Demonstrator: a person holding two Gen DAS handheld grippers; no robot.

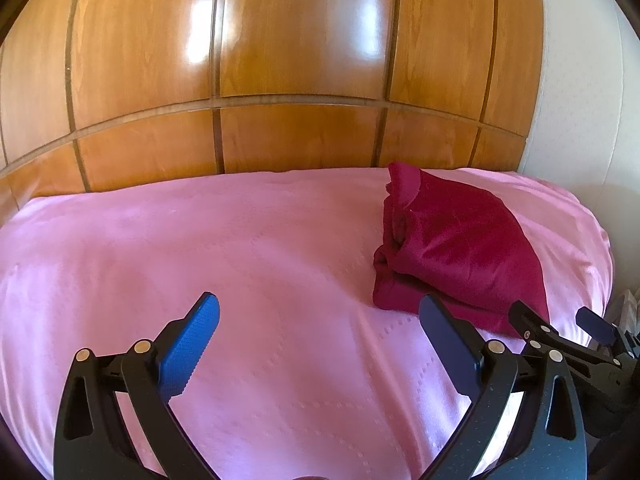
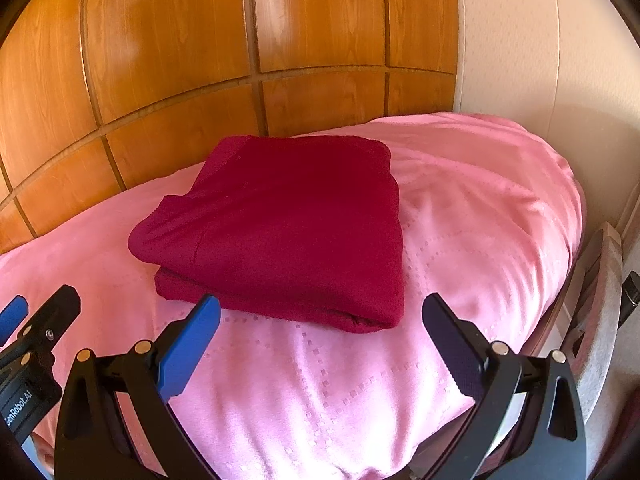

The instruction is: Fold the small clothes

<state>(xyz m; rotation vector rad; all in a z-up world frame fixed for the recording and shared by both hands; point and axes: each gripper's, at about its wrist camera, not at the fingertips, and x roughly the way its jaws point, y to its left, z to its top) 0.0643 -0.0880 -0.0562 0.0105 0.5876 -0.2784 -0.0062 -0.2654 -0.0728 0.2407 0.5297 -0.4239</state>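
Cloth this soft and light will sag, so the folded red garment (image 2: 280, 224) on the pink bed (image 2: 460, 208) wants lifting by its near folded edge, both grippers' fingers (image 1: 196, 340) (image 2: 188, 344) released and empty.

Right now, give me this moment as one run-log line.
garment: folded, resting on pink bedspread | left gripper: open, empty | right gripper: open, empty, short of garment

The near corner of the folded red garment (image 1: 452, 248) sits hidden behind the left tool's right finger (image 1: 448, 344). The right tool (image 1: 560, 324) is cut off by the picture's edge. Beside the bed (image 2: 500, 184), a grey object (image 2: 604, 300) is too cropped to identify.
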